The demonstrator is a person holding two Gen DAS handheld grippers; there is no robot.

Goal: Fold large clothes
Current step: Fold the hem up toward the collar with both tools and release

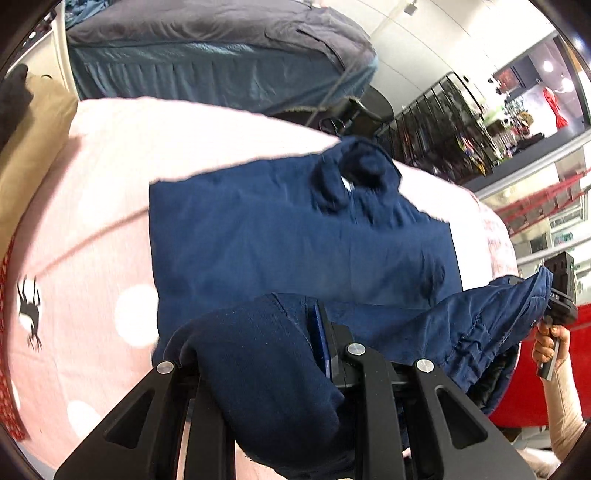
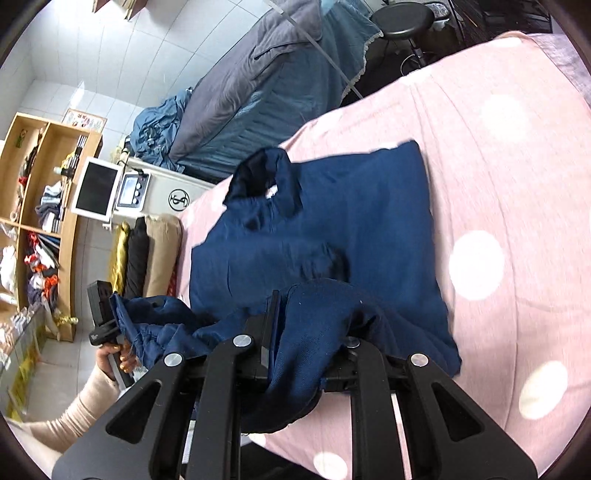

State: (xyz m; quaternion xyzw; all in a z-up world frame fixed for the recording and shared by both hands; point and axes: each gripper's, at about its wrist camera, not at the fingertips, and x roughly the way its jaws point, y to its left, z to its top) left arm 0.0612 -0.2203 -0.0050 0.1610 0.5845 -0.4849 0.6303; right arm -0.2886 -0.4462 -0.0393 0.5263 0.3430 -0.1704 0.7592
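A navy blue garment (image 1: 295,236) lies partly folded on a pink polka-dot bed (image 1: 92,221), its collar at the far end. My left gripper (image 1: 280,343) is shut on the garment's near hem, with cloth draped over its fingers. My right gripper (image 2: 306,332) is shut on the same hem further along, and the garment (image 2: 332,221) spreads out ahead of it. The hem hangs lifted between the two grippers. The right gripper also shows at the right edge of the left wrist view (image 1: 559,291), held by a hand.
A second bed with grey and teal bedding (image 1: 207,48) stands beyond the pink bed (image 2: 498,184). A black stool (image 2: 402,18) sits between them. Wooden shelves (image 2: 40,221) and rolled fabrics (image 2: 147,254) stand at the left. A tan pillow (image 1: 29,147) lies at the bed's left edge.
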